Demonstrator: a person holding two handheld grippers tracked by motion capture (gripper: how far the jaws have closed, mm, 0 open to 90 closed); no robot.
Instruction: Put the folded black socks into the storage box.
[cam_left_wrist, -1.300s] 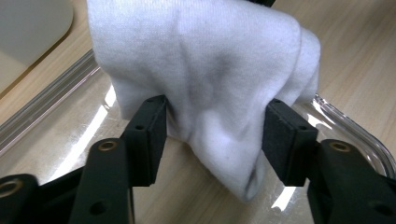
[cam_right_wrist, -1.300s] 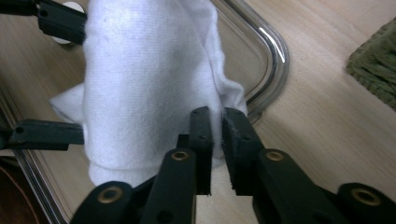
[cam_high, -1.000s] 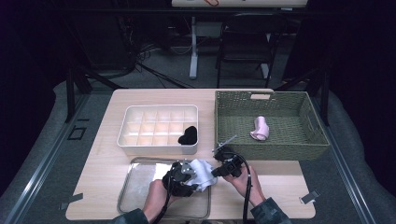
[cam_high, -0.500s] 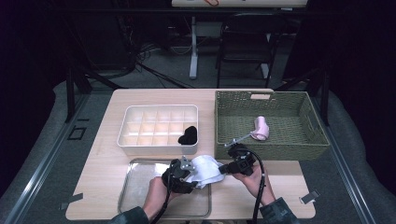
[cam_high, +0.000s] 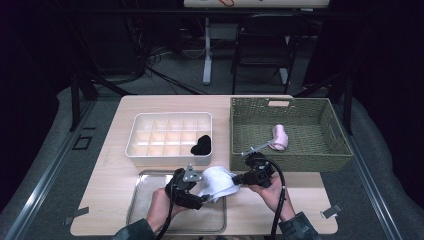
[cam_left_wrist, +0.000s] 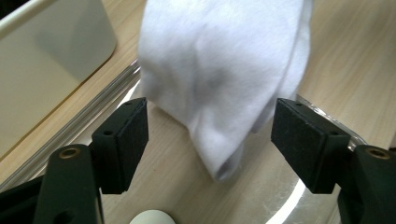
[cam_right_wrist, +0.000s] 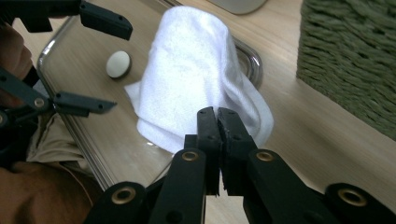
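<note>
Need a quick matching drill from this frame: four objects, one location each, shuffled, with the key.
Things:
1. white terry sock
2. black rolled sock
3. pink rolled sock
4. small white oval piece

Places:
A. inside the green woven basket
B. lying on the shiny metal tray
C. in a front compartment of the white divided plastic box
D. held up over the tray's right edge, between the left gripper and the right gripper

Pairs: 1-D, 2-C, 3-A, 4-B
</note>
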